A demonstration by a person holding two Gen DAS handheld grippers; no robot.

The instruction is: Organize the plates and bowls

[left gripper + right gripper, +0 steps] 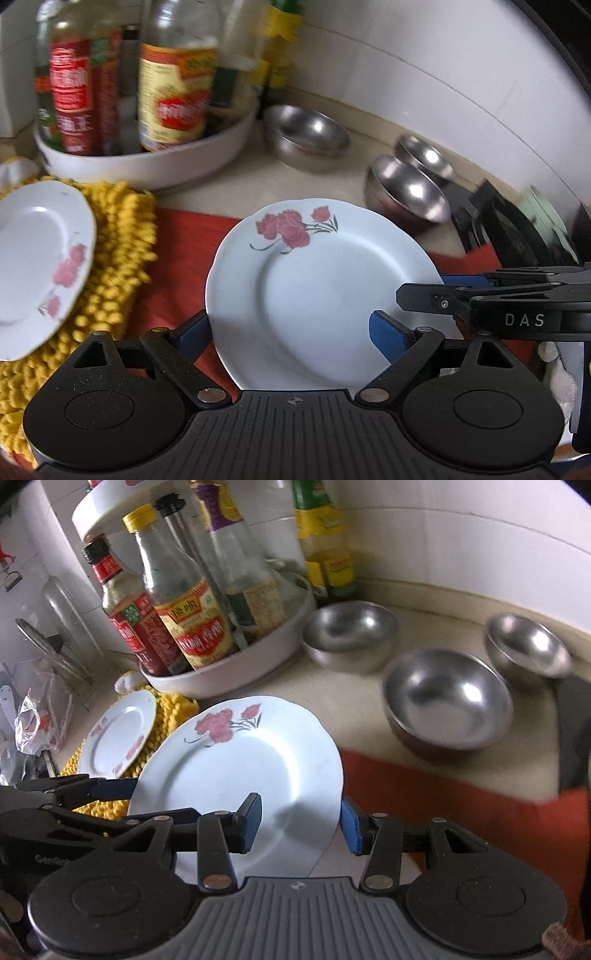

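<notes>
1. So, on the tabletop (351, 686) the plate-stacking step looked in hand. The flowered plate (325, 295) hung tilted over the red mat (443, 805).
2. Plates: two. The second plate (40, 258) lay on the yellow mat (122, 258). The next move likely needed the carried one lowered level onto it.
3. Steel bowls (448, 698): three, unstacked.
4. The right hand-held gripper (301, 825) was part-closed, pinching the plate's rim. The left hand-held gripper (288, 330) was wide and straddled the plate; couldn't tell if it gripped.

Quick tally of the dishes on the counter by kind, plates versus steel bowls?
Flowered plates: 2 (near plate, far plate)
Steel bowls: 3 (back bowl, middle bowl, right bowl)
Total: 5
</notes>
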